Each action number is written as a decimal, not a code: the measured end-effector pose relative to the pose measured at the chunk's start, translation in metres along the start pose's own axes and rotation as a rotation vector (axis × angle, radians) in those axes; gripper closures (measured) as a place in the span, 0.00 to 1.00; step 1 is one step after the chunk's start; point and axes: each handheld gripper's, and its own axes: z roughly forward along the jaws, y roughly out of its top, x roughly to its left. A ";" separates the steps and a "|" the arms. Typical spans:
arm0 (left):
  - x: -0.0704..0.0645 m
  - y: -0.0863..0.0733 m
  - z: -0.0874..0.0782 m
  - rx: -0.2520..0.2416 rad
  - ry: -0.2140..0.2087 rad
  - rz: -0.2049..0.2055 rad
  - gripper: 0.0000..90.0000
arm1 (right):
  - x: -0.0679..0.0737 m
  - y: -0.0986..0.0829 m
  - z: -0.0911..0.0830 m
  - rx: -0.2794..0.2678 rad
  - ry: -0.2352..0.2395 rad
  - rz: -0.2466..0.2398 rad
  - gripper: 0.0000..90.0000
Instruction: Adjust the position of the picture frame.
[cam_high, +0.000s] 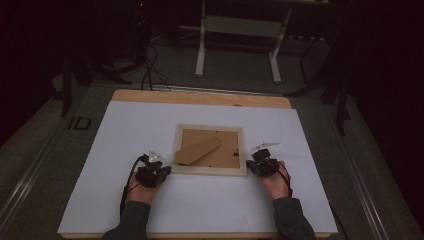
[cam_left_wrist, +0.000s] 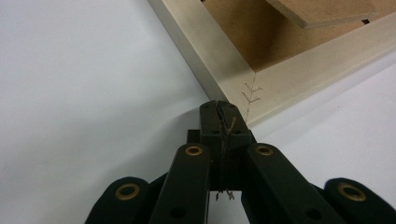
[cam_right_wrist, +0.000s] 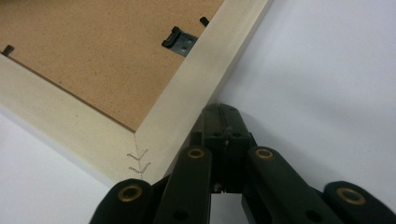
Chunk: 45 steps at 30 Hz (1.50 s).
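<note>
Frame: the picture frame (cam_high: 209, 171) lies face down near the middle of the desk (cam_high: 125, 130), its pale wooden border up and the brown backing board exposed, so the back is reachable for work.
Stand: the fold-out stand (cam_high: 198, 151) lies slantwise across the backing, seemingly lifted a little at its free end.
Clip: a small dark metal turn clip (cam_right_wrist: 180, 41) sits on the backing right at the inner edge of the border; it looks to be what holds the backing in.
Left claw: the left claw (cam_high: 161, 170) rests at the frame's near left corner, jaws clenched together with nothing between them; in the left gripper view its tip (cam_left_wrist: 218, 114) just meets the stapled mitre joint.
Right claw: the right claw (cam_high: 254, 166) is likewise clenched empty and sits against the outer side of the border beside the near right corner; the right gripper view shows its tip (cam_right_wrist: 219, 119) tucked against that edge.
Why so: with one closed tip at each near corner, the frame is probably being bracketed to steady, square or nudge it, not to grasp it.
Next, likely: a push or a reach for the clip.
</note>
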 end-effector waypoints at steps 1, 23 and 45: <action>0.001 -0.001 -0.001 -0.001 0.002 -0.004 1.00 | 0.001 0.001 0.001 0.000 0.002 -0.001 1.00; 0.008 -0.007 -0.009 0.009 0.035 -0.045 1.00 | 0.013 0.004 0.007 -0.017 0.023 -0.037 1.00; 0.012 -0.007 -0.011 -0.011 0.016 -0.044 0.95 | 0.007 0.001 -0.001 -0.046 0.071 -0.016 0.94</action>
